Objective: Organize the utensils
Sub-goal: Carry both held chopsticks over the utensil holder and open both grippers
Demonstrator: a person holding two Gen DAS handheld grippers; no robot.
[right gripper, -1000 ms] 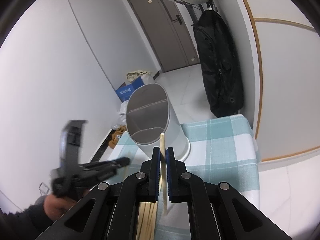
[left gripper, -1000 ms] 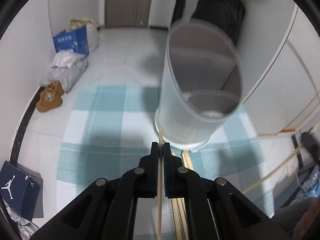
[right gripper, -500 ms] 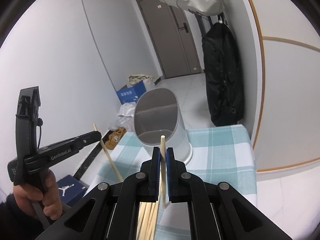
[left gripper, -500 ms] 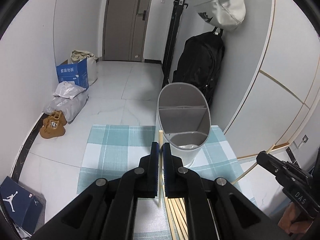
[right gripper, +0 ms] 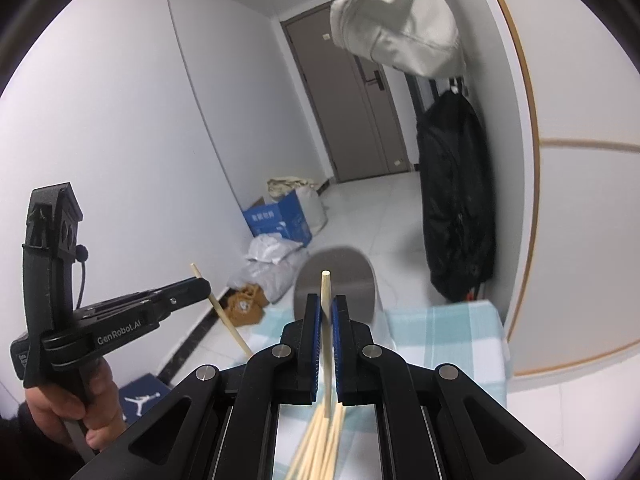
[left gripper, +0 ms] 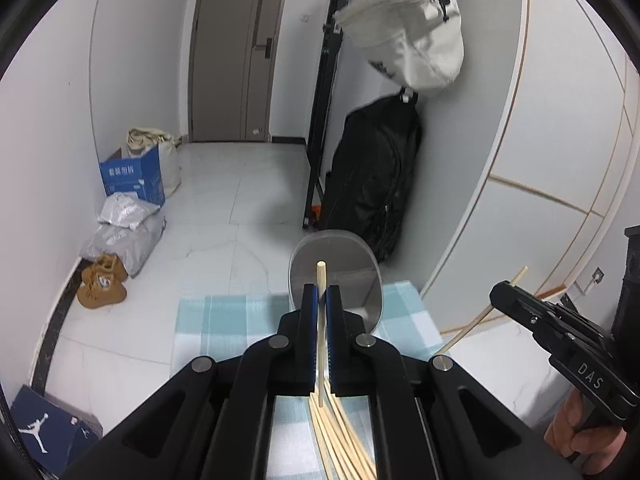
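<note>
My left gripper (left gripper: 319, 300) is shut on a wooden chopstick (left gripper: 320, 276) that points up and forward. My right gripper (right gripper: 326, 312) is shut on another chopstick (right gripper: 325, 284). Both are raised well above the grey oval utensil holder (left gripper: 334, 268), which also shows in the right wrist view (right gripper: 340, 276), standing on a blue-and-white checked cloth (left gripper: 228, 320). Several loose chopsticks (left gripper: 340, 440) lie on the cloth below. Each gripper shows in the other's view: the right (left gripper: 504, 292) and the left (right gripper: 200, 286).
The cloth's far and right edges (right gripper: 492, 320) drop to a white tiled floor. On the floor are a blue box (left gripper: 134, 176), bags, brown shoes (left gripper: 100, 286) and a black bag (left gripper: 372, 176) on a rack. A white bag (left gripper: 412, 40) hangs above.
Both grippers have risen and pulled back from the holder, each still holding its chopstick. The holder now looks much smaller and farther.
</note>
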